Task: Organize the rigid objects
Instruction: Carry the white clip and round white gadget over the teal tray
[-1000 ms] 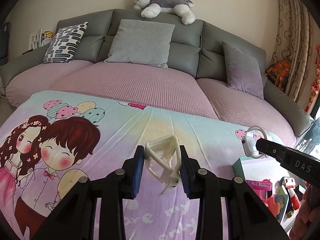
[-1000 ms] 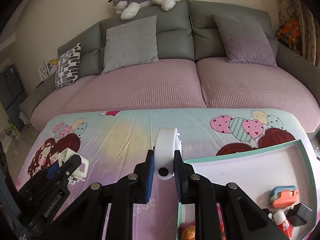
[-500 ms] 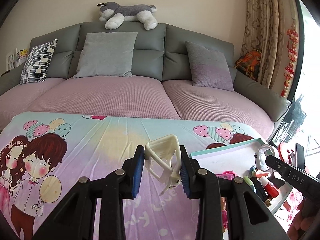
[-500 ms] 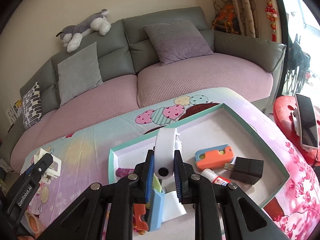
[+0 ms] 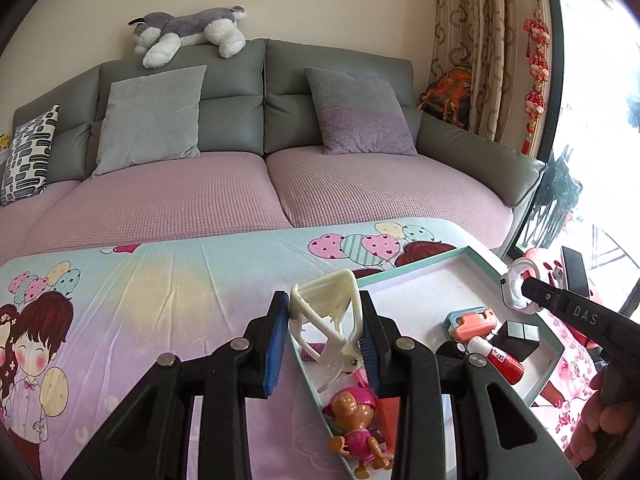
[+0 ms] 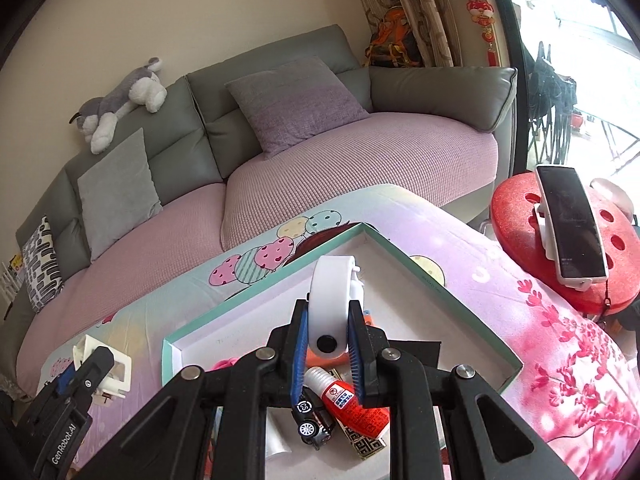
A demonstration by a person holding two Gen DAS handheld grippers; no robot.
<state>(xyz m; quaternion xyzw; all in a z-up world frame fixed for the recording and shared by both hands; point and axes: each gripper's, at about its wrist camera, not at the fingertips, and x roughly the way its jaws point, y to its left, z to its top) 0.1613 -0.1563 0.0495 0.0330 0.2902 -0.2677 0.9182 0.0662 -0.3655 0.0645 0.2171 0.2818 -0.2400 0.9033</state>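
Note:
My left gripper (image 5: 323, 334) is shut on a cream plastic hair claw clip (image 5: 326, 320), held above the near left edge of a teal-rimmed white tray (image 5: 416, 270). My right gripper (image 6: 328, 334) is shut on a white plastic ring-shaped piece (image 6: 331, 300) and holds it over the middle of the tray (image 6: 460, 306). In the tray lie a red glue tube (image 6: 352, 400), a small black toy car (image 6: 312, 420), an orange and blue block (image 5: 472, 320), a black cube (image 5: 518, 338) and a pink doll figure (image 5: 356, 416). The left gripper and clip (image 6: 102, 364) also show in the right wrist view.
The tray sits on a table covered with a cartoon-print cloth (image 5: 140, 320). A grey sofa with pink seat covers (image 5: 180, 196) and cushions stands behind. A red stool (image 6: 560, 240) with a phone on a stand (image 6: 572, 224) is at the right.
Both grippers have swung right, from the cloth's left side to over the tray. Each keeps its hold on its object.

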